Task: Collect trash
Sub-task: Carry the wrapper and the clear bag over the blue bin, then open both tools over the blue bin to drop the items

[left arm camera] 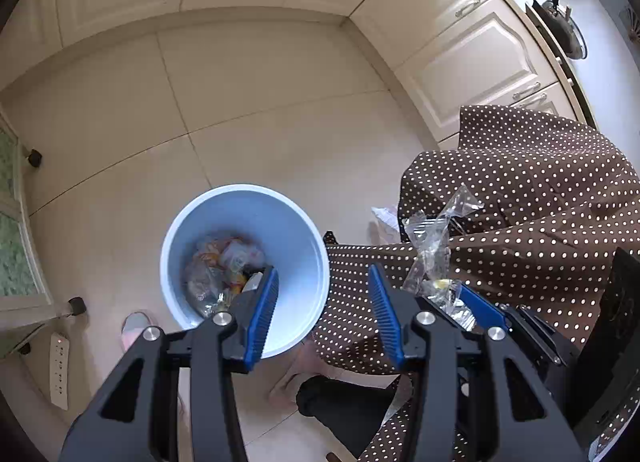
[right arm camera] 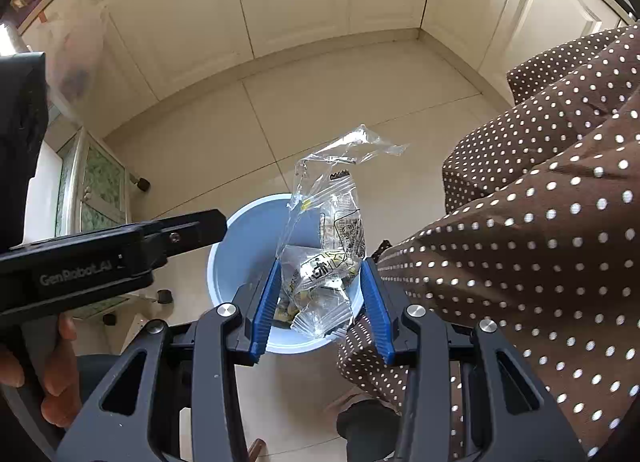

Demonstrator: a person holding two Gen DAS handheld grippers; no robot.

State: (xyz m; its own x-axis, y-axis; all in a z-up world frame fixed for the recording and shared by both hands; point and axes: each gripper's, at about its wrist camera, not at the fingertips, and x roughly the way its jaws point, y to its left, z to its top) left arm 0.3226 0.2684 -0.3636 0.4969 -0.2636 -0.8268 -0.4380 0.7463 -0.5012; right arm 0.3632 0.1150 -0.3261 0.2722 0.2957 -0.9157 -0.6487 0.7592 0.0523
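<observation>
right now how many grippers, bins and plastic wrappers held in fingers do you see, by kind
grippers: 2, left gripper open and empty, right gripper shut on the wrapper
light blue bin: 1
clear plastic wrapper held: 1
total: 4

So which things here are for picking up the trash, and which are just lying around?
For the job:
- round pale blue plastic bin, wrappers already inside
- crumpled clear plastic wrapper, clamped in the right gripper
- left gripper, open and empty

Just lying around:
- white power strip on the floor
- black frying pan on the counter
- cream cabinet doors
</observation>
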